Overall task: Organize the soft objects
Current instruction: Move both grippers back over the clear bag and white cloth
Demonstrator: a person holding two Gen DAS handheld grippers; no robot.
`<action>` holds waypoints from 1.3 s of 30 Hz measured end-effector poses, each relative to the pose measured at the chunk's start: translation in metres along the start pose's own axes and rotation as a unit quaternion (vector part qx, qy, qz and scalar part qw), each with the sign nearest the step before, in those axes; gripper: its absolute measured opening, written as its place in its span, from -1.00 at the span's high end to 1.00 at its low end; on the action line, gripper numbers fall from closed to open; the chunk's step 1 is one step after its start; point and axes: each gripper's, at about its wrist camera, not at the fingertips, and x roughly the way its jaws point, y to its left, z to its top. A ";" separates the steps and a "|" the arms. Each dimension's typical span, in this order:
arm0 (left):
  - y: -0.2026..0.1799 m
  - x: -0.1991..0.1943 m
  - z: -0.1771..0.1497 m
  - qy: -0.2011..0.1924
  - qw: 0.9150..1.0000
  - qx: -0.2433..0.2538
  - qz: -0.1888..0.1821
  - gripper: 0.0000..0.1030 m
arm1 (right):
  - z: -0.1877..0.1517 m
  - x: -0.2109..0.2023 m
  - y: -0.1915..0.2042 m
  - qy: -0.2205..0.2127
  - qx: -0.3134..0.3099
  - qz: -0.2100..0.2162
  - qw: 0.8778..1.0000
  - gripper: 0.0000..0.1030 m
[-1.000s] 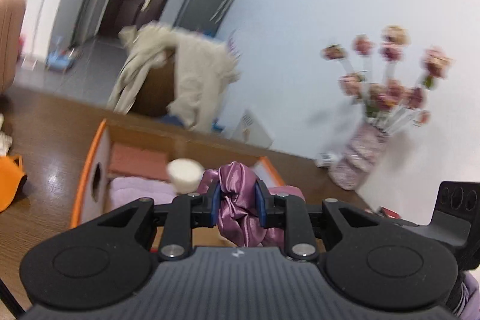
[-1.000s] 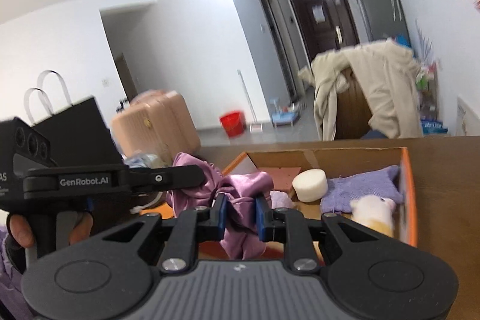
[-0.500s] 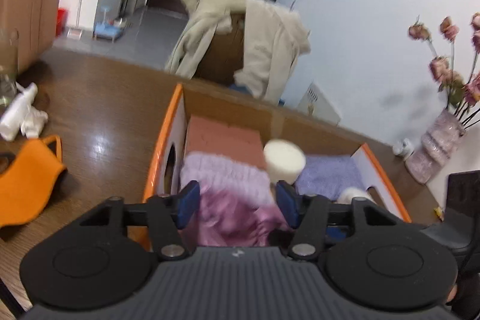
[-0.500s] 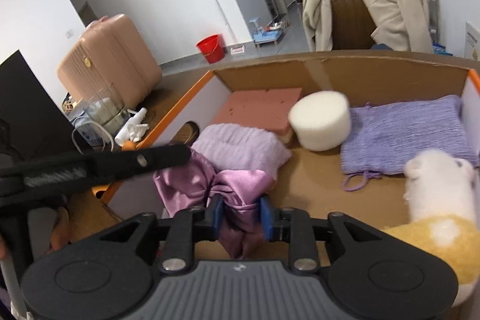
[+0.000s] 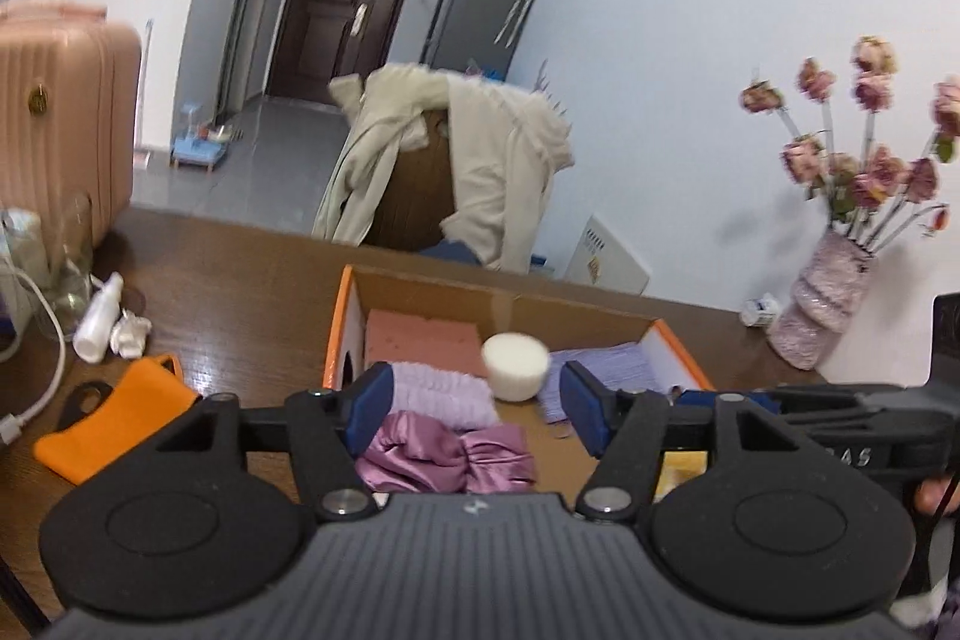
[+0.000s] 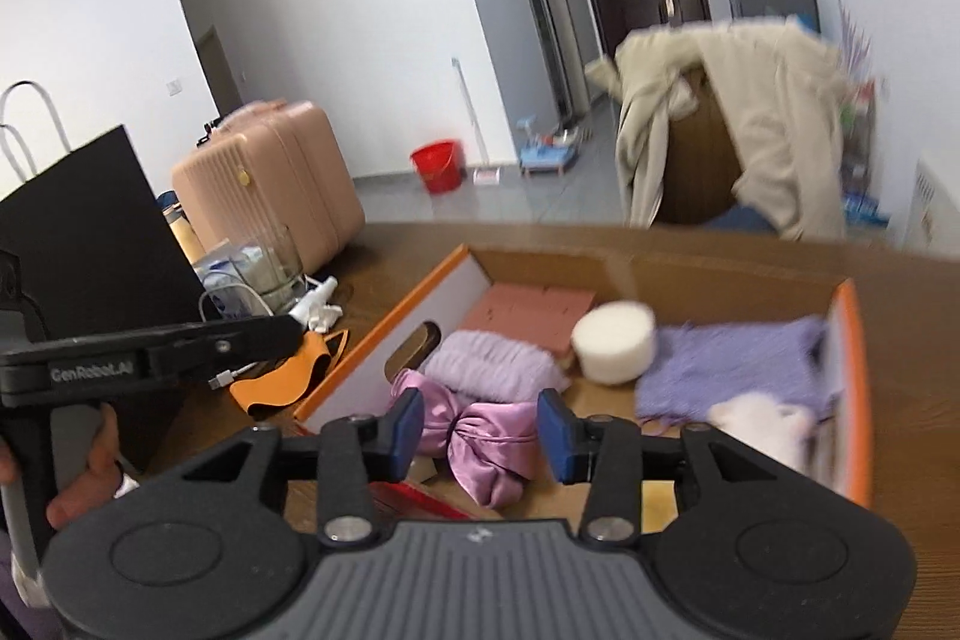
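A pink satin cloth point(image 5: 447, 455) point(image 6: 480, 439) lies crumpled inside the orange-edged cardboard box point(image 5: 343, 316) point(image 6: 852, 340), at its near left. My left gripper point(image 5: 474, 409) is open above it, touching nothing. My right gripper point(image 6: 480, 427) is open too, with the cloth lying loose between and beyond its blue pads. The box also holds a fluffy lilac cloth point(image 6: 492, 364), a pink sponge block point(image 6: 531, 307), a white round sponge point(image 6: 612, 340), a purple knit cloth point(image 6: 732, 361) and a white plush toy point(image 6: 762, 424).
An orange soft pouch point(image 5: 114, 427) point(image 6: 282, 379) lies on the brown table left of the box. A white bottle point(image 5: 99, 319), a glass jar point(image 6: 270, 268) and a cable stand further left. A flower vase point(image 5: 819, 316) stands at the right. A black box point(image 6: 90, 232) stands left.
Both grippers held the pink satin cloth a second ago. The left opened first, then the right opened, and the cloth now lies in the box. Both grippers have drawn back.
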 end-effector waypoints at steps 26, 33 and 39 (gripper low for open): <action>-0.005 -0.186 -0.135 -0.075 0.997 -0.019 -0.010 -0.57 | -0.160 -0.169 0.079 -0.104 -0.050 -0.043 0.992 -0.27; 0.029 -0.169 -0.157 -0.029 0.998 -0.037 0.033 -0.57 | -0.195 -0.143 0.093 -0.055 -0.021 -0.035 0.998 -0.28; 0.048 -0.146 -0.144 -0.023 0.998 -0.032 0.046 -0.57 | -0.172 -0.093 0.118 -0.036 -0.063 -0.029 0.997 -0.28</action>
